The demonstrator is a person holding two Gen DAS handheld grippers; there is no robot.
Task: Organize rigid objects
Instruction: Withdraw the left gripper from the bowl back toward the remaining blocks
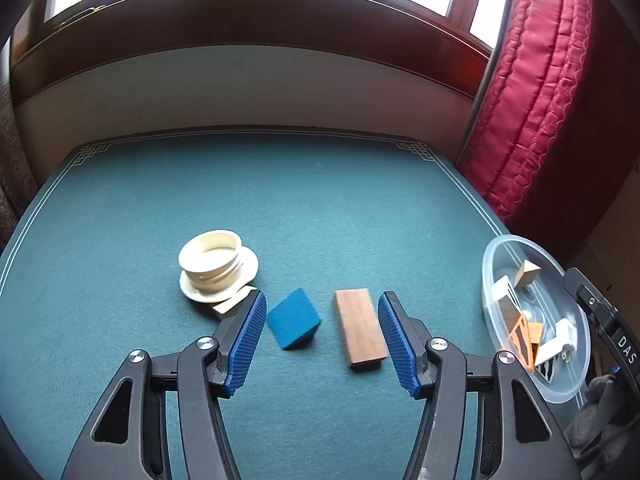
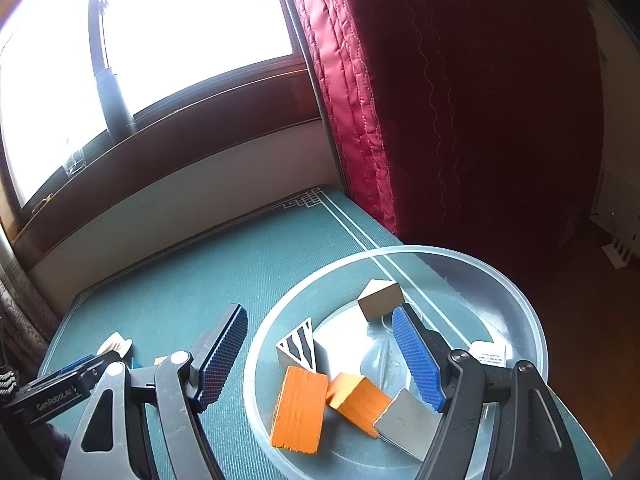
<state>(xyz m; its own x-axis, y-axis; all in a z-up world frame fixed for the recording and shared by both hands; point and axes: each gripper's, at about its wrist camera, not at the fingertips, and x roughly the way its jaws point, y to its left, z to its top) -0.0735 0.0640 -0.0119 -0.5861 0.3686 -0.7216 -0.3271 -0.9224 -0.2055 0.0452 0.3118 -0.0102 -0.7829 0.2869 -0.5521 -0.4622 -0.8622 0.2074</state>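
Note:
In the left wrist view my left gripper is open and empty above the green table mat. A blue wedge block and a plain wooden bar lie between its fingers. A cream ring-shaped part sits to the left, over a small wooden piece. In the right wrist view my right gripper is open and empty over a clear plastic bowl. The bowl holds an orange block, an orange wedge, a zebra-striped wedge, a grey block and a tan block.
A red quilted curtain hangs at the table's right edge. A wall and wooden window sill run behind the table. The bowl stands at the table's right edge in the left wrist view, with the right gripper's body beside it.

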